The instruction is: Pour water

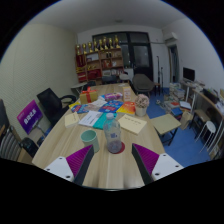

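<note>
- Claw (112,160) held above wooden table (110,170), fingers apart, gripping nothing.
- Clear glass (113,135) at twelve o'clock, just ahead of purple pads (146,157), upright.
- Teal cup (90,139) at eleven o'clock, beside glass.
- Clutter beyond, unclear.

Beyond your table (110,165), chairs (52,103) ring it; shelves (100,62), perhaps holding trophies, stand against the pale far wall (45,55).

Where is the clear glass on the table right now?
In the gripper view, the clear glass stands on the wooden table just ahead of the open tongs, right of a teal cup.
</note>
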Demonstrator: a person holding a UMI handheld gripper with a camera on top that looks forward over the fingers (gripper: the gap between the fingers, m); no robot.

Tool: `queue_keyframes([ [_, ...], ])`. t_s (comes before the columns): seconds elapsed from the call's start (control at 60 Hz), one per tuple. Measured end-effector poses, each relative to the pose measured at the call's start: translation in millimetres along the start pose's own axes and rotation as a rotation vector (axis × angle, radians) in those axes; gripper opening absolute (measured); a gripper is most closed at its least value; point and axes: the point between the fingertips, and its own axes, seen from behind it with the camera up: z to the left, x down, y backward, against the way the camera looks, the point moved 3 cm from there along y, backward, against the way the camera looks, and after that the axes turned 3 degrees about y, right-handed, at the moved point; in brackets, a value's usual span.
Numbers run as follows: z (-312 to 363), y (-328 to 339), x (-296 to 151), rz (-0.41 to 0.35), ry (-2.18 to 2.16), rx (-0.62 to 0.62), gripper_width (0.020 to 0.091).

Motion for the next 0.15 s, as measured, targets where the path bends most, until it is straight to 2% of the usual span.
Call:
queue_keyframes([
  [0.15, -9, 45, -5, -0.001, 0.075, 0.01, 0.0842],
])
